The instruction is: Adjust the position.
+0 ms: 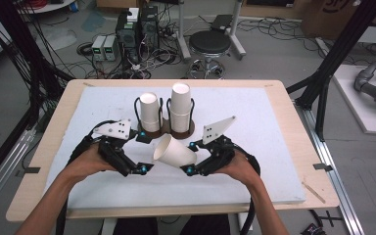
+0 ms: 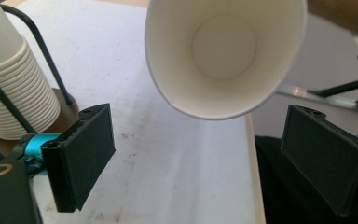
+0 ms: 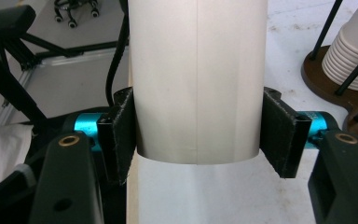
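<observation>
A single white paper cup [image 1: 173,151] lies tilted above the table, its mouth turned toward my left gripper. My right gripper [image 1: 191,157] is shut on it near the base, and in the right gripper view both pads [image 3: 120,135] press the cup's [image 3: 198,79] sides. My left gripper [image 1: 144,152] stands open just left of the cup's rim. In the left gripper view I look straight into the cup's mouth [image 2: 223,46] beyond the open gripper [image 2: 205,158], whose pads [image 2: 81,158] touch nothing. Two stacks of white cups [image 1: 149,111] [image 1: 180,104] stand in a black wire holder behind.
The white mat [image 1: 274,127] covers a wooden table with bare room on the right and front. The cup holder's brown base [image 1: 178,131] sits just behind the grippers. A stool [image 1: 210,44] and electronics boxes [image 1: 136,29] stand on the floor beyond the far edge.
</observation>
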A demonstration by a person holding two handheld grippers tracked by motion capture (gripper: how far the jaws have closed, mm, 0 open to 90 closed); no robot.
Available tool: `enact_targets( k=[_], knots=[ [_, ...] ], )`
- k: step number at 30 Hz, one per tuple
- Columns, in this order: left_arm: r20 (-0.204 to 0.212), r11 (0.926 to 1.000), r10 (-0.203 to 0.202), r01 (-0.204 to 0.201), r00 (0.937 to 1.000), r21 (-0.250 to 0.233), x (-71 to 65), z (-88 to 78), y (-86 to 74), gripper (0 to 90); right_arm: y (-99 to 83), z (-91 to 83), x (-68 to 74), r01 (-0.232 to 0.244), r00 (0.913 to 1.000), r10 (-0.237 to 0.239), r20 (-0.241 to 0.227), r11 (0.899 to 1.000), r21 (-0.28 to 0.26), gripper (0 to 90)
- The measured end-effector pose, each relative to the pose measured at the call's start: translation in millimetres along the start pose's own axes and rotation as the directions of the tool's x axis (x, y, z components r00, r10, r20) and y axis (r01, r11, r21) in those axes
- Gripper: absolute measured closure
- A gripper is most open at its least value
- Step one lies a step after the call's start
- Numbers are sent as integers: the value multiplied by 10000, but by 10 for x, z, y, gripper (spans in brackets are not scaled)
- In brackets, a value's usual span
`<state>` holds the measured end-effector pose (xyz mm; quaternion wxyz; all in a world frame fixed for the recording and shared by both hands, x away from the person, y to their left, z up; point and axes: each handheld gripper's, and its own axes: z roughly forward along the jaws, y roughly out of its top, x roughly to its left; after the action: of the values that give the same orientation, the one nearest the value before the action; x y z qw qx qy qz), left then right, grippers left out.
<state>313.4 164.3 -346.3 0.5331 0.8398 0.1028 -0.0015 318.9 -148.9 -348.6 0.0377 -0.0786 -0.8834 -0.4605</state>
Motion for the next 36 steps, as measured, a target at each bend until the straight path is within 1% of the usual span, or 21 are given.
enact_targets(
  k=[3, 7, 10, 14, 17, 19, 21, 23, 24, 25, 26, 28, 30, 34, 35, 36],
  knots=[
    [68, 9991, -113, 116, 9999, -414, -7, 7, -42, 95, -52, 30, -16, -138, 9999, 136, -82, 9994, -319, 366],
    [190, 9969, -409, 421, 9990, -670, -8, 33, -104, 70, -99, 60, -12, -297, 9993, 276, -269, 9961, -827, 365],
    [179, 9948, -506, 520, 9986, -880, -6, 41, -138, 70, -121, 76, -13, -325, 9990, 291, -325, 9936, -1078, 365],
    [268, 9912, -611, 638, 9978, -1159, -15, 54, -172, 70, -149, 88, -2, -428, 9984, 368, -436, 9882, -1470, 365],
    [322, 9858, -640, 682, 9974, -1533, -32, 71, -199, 70, -173, 99, -4, -383, 9982, 296, -530, 9842, -1727, 365],
    [374, 9816, -649, 705, 9972, -1772, -44, 90, -213, 70, -194, 105, -4, -428, 9982, 334, -505, 9793, -1977, 365],
    [421, 9799, -669, 736, 9969, -1853, -52, 114, -224, 70, -212, 112, -6, -466, 9980, 362, -519, 9756, -2145, 365],
    [510, 9763, -729, 817, 9960, -2006, -62, 142, -232, 70, -227, 118, -3, -506, 9976, 387, -581, 9743, -2197, 365],
    [571, 9731, -775, 880, 9954, -2128, -66, 158, -233, 70, -232, 127, -3, -453, 9980, 343, -538, 9744, -2201, 366],
    [607, 9728, -726, 841, 9955, -2159, -62, 168, -233, 70, -236, 132, -3, -466, 9977, 348, -574, 9747, -2187, 365],
    [645, 9707, -765, 891, 9950, -2233, -66, 181, -233, 70, -243, 135, 5, -550, 9973, 431, -593, 9748, -2163, 365],
    [763, 9670, -829, 988, 9936, -2349, -68, 211, -231, 70, -252, 145, 1, -449, 9978, 328, -576, 9741, -2218, 365],
    [891, 9646, -820, 1015, 9926, -2436, -68, 238, -231, 70, -261, 147, 9, -498, 9976, 374, -589, 9728, -2260, 365],
    [1157, 9542, -864, 1156, 9895, -2760, -64, 283, -223, 70, -271, 156, 12, -481, 9974, 341, -635, 9713, -2330, 366],
    [1210, 9506, -897, 1213, 9886, -2858, -66, 296, -216, 70, -272, 160, 12, -474, 9973, 327, -662, 9711, -2338, 365],
    [1257, 9494, -868, 1203, 9883, -2900, -65, 307, -208, 70, -273, 166, 14, -443, 9974, 293, -665, 9705, -2368, 365]
  ],
)
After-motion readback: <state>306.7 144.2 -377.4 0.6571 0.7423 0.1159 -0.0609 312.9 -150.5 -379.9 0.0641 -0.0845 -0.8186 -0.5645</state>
